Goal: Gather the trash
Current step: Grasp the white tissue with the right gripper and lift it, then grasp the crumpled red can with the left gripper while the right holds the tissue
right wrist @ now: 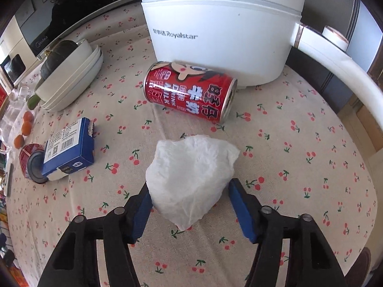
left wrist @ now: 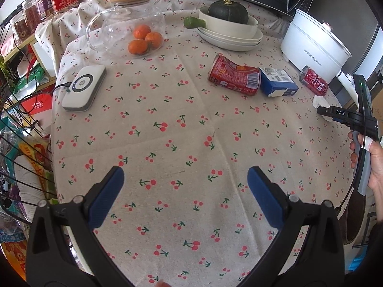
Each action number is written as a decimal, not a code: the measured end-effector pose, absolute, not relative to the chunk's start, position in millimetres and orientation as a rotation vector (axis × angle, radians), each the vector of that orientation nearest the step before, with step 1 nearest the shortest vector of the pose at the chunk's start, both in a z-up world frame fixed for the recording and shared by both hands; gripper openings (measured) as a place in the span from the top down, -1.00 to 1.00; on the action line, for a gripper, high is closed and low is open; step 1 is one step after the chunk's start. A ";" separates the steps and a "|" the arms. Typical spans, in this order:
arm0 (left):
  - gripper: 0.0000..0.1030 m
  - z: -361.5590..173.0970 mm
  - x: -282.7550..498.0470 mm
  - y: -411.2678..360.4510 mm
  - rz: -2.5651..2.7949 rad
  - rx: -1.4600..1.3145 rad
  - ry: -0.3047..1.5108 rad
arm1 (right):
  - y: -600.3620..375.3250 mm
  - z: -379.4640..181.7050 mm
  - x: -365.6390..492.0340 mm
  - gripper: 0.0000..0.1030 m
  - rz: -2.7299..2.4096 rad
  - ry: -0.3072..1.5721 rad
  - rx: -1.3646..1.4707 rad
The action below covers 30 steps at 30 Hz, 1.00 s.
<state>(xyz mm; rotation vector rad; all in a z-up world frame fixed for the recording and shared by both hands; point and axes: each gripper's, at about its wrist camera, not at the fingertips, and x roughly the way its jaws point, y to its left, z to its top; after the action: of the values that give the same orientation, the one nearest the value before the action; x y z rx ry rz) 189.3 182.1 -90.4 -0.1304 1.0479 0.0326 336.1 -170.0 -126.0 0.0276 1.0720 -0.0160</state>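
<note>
A crumpled white tissue (right wrist: 191, 167) lies on the cherry-print tablecloth (right wrist: 299, 167), and my right gripper (right wrist: 189, 186) is shut on it, both blue pads against its sides. Just beyond it a red milk can (right wrist: 189, 93) lies on its side. Further left a blue carton (right wrist: 69, 148) leans on a crushed red can (right wrist: 31, 162). In the left wrist view my left gripper (left wrist: 185, 177) hangs open over bare cloth with nothing between its pads. From there the crushed can (left wrist: 235, 79), carton (left wrist: 277, 81), small can (left wrist: 313, 81) and tissue (left wrist: 318, 100) lie far right, beside the right gripper (left wrist: 322, 111).
A white electric pot (right wrist: 215, 24) stands right behind the small can. Stacked white bowls (left wrist: 229, 33) hold a dark squash. A glass teapot (left wrist: 129, 24) stands by tangerines, with a white charger (left wrist: 83, 86) left. A wire basket (left wrist: 19, 167) of packets stands off the table's left edge.
</note>
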 end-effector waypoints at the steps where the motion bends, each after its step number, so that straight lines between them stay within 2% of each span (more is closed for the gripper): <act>1: -0.99 -90.2 189.4 181.4 0.031 -0.130 1.048 | -170.5 -125.3 335.2 0.10 -0.016 1.073 0.024; 2: -0.99 -89.8 189.5 180.5 0.029 -0.130 1.047 | -171.5 -124.2 333.9 0.41 -0.016 1.074 0.022; 4: -0.99 -88.1 189.2 177.6 0.025 -0.131 1.044 | -175.3 -121.5 330.3 0.61 -0.006 1.086 0.038; 21: -0.99 -66.6 179.1 151.9 -0.030 -0.153 1.002 | -185.6 -56.8 233.7 0.64 0.092 0.988 -0.001; 30: -0.99 -66.0 181.9 147.3 -0.049 -0.189 1.008 | -188.6 -44.3 207.7 0.64 0.144 0.950 0.055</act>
<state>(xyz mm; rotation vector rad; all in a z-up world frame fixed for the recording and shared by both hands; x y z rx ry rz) 181.9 147.3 -66.0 -0.1890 1.0082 -0.0491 207.7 -188.6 -44.3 0.0550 0.9502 0.1436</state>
